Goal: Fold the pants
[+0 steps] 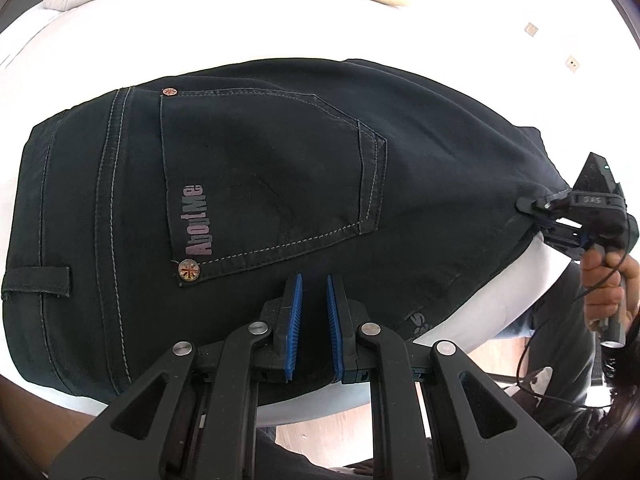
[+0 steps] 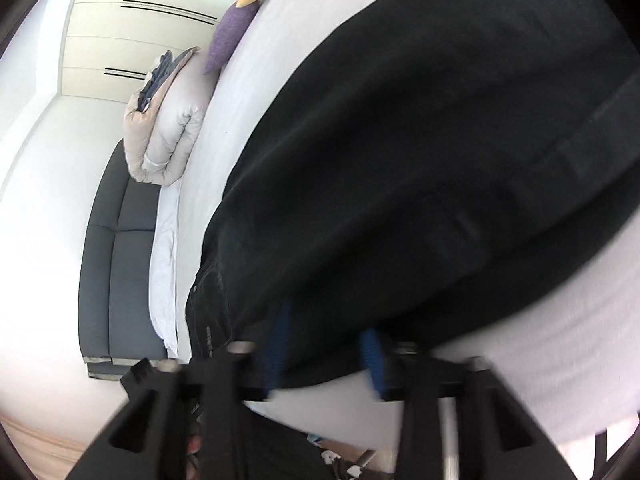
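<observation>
Left wrist view: the pants are lying on the white bed (back pocket up), the left gripper is pinching their near edge, and the right gripper is clamping a corner.

Right wrist view: blurred blue fingers are straddling dark cloth.
</observation>
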Action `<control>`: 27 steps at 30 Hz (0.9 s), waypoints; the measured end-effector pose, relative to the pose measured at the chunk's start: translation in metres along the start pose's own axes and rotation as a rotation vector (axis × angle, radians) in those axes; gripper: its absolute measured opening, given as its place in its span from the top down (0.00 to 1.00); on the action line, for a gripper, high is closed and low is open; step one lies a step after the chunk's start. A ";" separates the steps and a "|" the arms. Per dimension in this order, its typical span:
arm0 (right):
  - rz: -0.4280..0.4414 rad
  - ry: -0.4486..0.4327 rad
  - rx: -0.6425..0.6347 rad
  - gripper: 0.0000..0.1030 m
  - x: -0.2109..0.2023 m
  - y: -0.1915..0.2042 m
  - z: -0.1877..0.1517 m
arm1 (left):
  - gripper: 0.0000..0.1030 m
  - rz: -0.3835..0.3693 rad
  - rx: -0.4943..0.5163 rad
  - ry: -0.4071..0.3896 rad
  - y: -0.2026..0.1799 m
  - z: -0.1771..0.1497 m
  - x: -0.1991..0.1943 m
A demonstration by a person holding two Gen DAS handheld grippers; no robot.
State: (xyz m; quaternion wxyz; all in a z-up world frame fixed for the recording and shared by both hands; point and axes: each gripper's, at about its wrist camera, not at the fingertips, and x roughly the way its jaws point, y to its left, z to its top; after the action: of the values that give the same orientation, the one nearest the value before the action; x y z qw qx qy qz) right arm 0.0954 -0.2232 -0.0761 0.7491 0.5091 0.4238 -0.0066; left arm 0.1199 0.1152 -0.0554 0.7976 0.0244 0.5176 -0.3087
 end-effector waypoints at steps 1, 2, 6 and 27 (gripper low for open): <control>0.013 -0.002 0.011 0.95 0.002 -0.002 0.001 | 0.88 0.002 0.003 0.003 0.000 0.000 0.000; 0.023 -0.010 0.013 0.96 -0.003 -0.009 -0.002 | 0.88 0.006 0.008 0.007 -0.001 0.000 0.001; -0.006 -0.072 -0.008 0.97 -0.028 -0.023 -0.021 | 0.88 0.030 0.033 0.026 -0.002 -0.001 -0.001; -0.075 -0.140 0.036 0.96 -0.062 -0.051 0.014 | 0.88 0.016 0.116 -0.086 -0.065 0.063 0.007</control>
State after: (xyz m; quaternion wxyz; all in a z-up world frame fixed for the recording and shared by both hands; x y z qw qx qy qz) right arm 0.0420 -0.2844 -0.0731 0.7667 0.5048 0.3890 -0.0778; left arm 0.1390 0.0366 -0.0136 0.8188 0.0614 0.4639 -0.3325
